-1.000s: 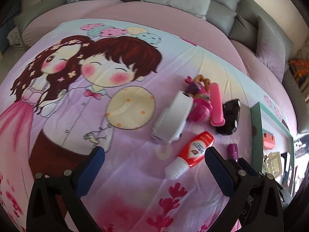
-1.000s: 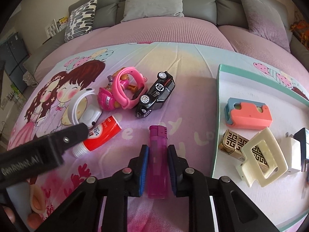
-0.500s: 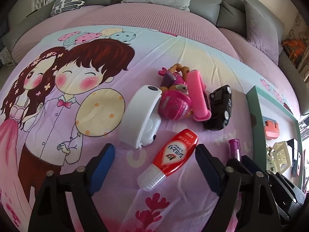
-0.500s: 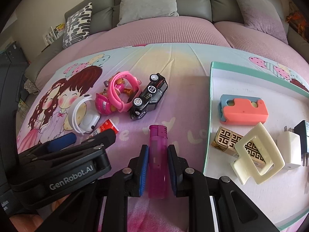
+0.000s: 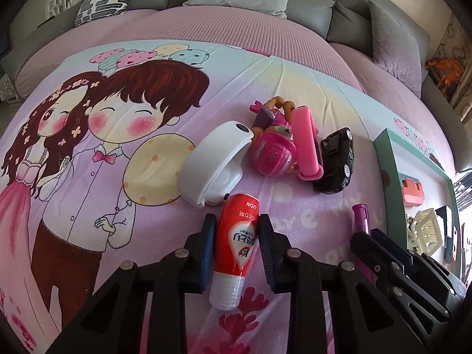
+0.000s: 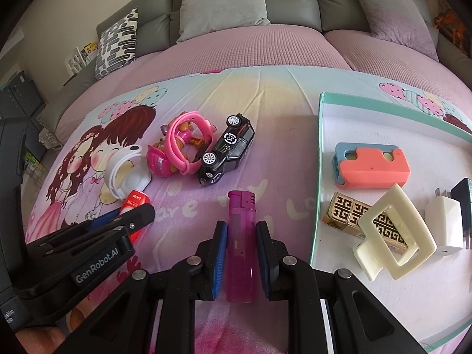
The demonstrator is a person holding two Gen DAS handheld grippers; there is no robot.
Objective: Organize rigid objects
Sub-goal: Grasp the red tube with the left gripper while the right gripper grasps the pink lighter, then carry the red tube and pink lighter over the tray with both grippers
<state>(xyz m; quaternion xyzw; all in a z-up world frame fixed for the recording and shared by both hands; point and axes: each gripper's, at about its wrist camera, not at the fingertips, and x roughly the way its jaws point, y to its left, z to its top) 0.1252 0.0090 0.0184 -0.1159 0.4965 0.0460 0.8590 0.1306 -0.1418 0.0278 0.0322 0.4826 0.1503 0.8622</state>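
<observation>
A: Now, loose items, counted?
B: One red tube, clamped in the left tongs; one purple lighter, clamped in the right tongs; one toy car; two watches, white and pink.
A: Surface?
B: Cartoon bedsheet on a bed; grey sofa behind.
A: Containers?
B: One tray: hair clip, gold box, white charger, coral block.

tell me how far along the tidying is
About half done. Already in the tray: a coral block, gold box, cream hair clip and white charger. In hand: the right gripper is shut on the purple lighter, the left gripper on the red tube. Left on the blanket: white band, pink toy, pink watch, black car.
</observation>
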